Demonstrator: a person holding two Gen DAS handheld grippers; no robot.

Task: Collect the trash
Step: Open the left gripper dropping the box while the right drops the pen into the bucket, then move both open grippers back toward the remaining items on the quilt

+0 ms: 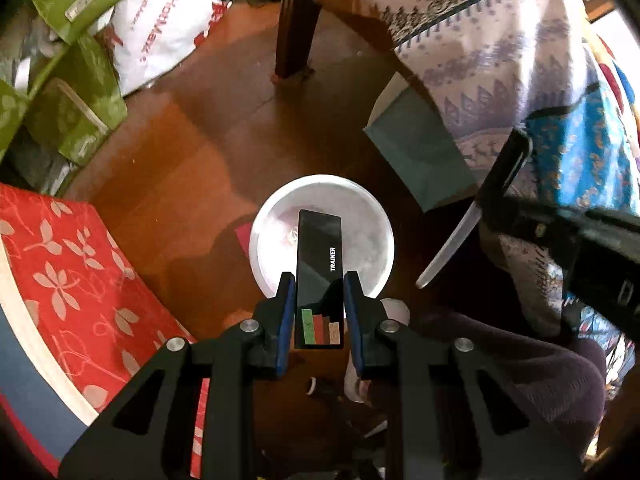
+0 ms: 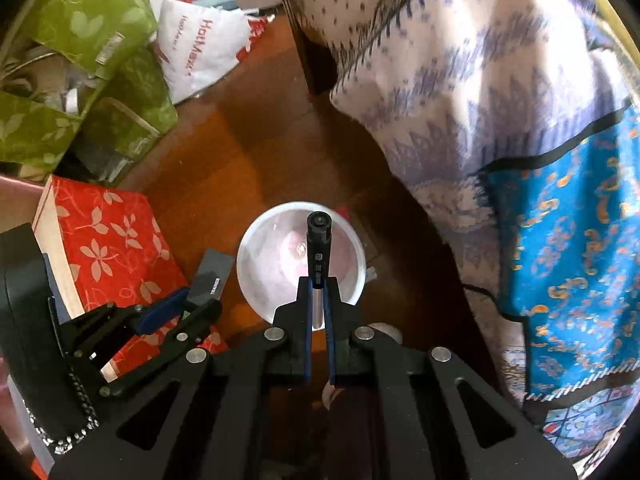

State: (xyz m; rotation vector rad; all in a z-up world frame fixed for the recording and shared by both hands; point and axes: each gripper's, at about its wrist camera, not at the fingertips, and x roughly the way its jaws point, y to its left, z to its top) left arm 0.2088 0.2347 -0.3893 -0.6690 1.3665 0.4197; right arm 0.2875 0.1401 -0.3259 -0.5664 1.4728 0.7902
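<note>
A white round bin (image 1: pixel 368 236) stands on the wooden floor, directly under both grippers. My left gripper (image 1: pixel 319 280) is shut on a flat black box (image 1: pixel 320 248) marked TRAINER, and the box hangs over the bin's mouth. In the right wrist view the same bin (image 2: pixel 346 256) lies below my right gripper (image 2: pixel 319 280), which is shut on a pen (image 2: pixel 319 240) with a black cap. The left gripper (image 2: pixel 198 302) with its black box (image 2: pixel 212 272) shows at the left there. The right gripper (image 1: pixel 492 208) and its pen (image 1: pixel 448 248) show at the right of the left wrist view.
A red floral box (image 1: pixel 60 260) sits left of the bin, with green floral bags (image 1: pixel 76 112) and a white plastic bag (image 1: pixel 160 32) behind it. A wooden furniture leg (image 1: pixel 296 20), a teal paper bag (image 1: pixel 420 148) and a hanging patterned cloth (image 2: pixel 480 100) crowd the right.
</note>
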